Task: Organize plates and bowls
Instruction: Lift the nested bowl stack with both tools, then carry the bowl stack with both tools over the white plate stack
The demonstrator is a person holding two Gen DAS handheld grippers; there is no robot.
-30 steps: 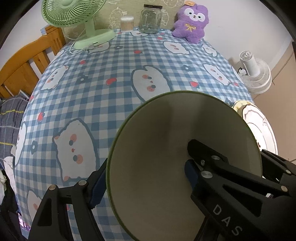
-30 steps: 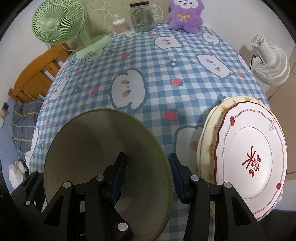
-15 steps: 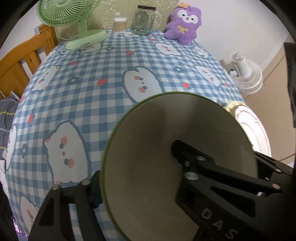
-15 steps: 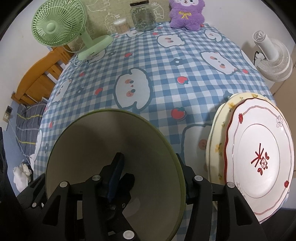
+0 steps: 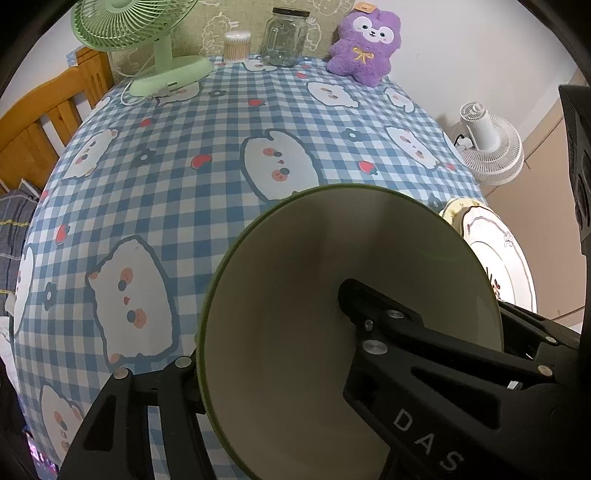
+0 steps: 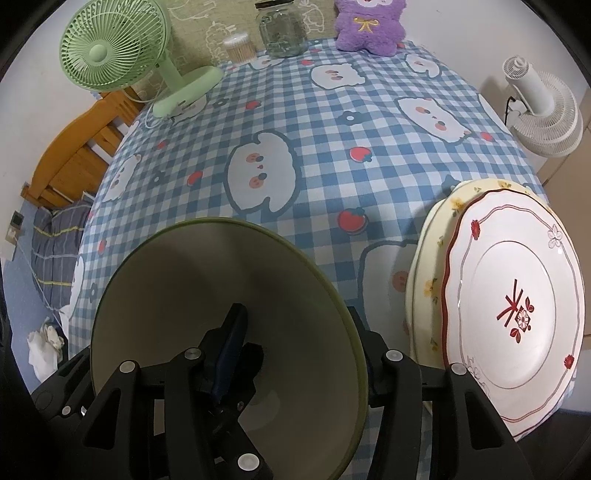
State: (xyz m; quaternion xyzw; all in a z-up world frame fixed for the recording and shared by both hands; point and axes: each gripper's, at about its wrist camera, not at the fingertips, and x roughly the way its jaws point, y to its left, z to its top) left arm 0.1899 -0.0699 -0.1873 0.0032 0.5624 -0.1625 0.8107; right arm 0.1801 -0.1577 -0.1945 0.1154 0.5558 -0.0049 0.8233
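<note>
Left gripper (image 5: 269, 332) jaws lately narrowed across tilted, mouth-up green bowl (image 5: 295, 295).

Open tablecloth (image 6: 317, 122) mid-table; plates (image 6: 513, 295) at rt edge (stacked), fan (image 6: 122, 55), jar (image 6: 282, 31) at back.

Both grippers are angled steeply downward. The left gripper (image 5: 269, 328) is set astride a rim, one finger inside, one outside; its jaws have just been closing, though pad contact is hidden. The right gripper (image 6: 295, 343) is likewise straddled, apparently partly closed.
</note>
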